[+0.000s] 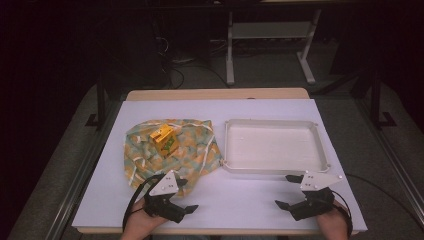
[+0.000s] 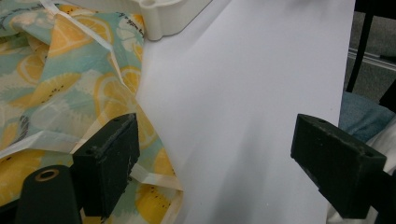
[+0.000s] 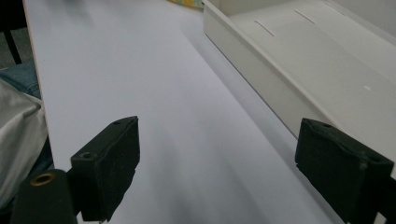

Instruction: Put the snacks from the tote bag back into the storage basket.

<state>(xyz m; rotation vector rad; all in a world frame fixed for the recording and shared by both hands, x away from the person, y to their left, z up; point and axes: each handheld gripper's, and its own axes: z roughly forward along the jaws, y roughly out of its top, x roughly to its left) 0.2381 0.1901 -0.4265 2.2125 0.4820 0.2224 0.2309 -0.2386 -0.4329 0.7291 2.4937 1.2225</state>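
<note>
Both arms parked at the near edge of the bench (image 1: 260,107), white tray (image 1: 274,169) on the right. The lemon-print cloth (image 1: 192,150) lies left of it with a yellow carton (image 1: 164,140) on top, probably a juice box. My left gripper (image 1: 192,207) sits just short of the cloth hem, jaws wide apart and empty; right gripper (image 1: 280,204) likewise. I'd go in low, pinching only one layer at the edge.
</note>
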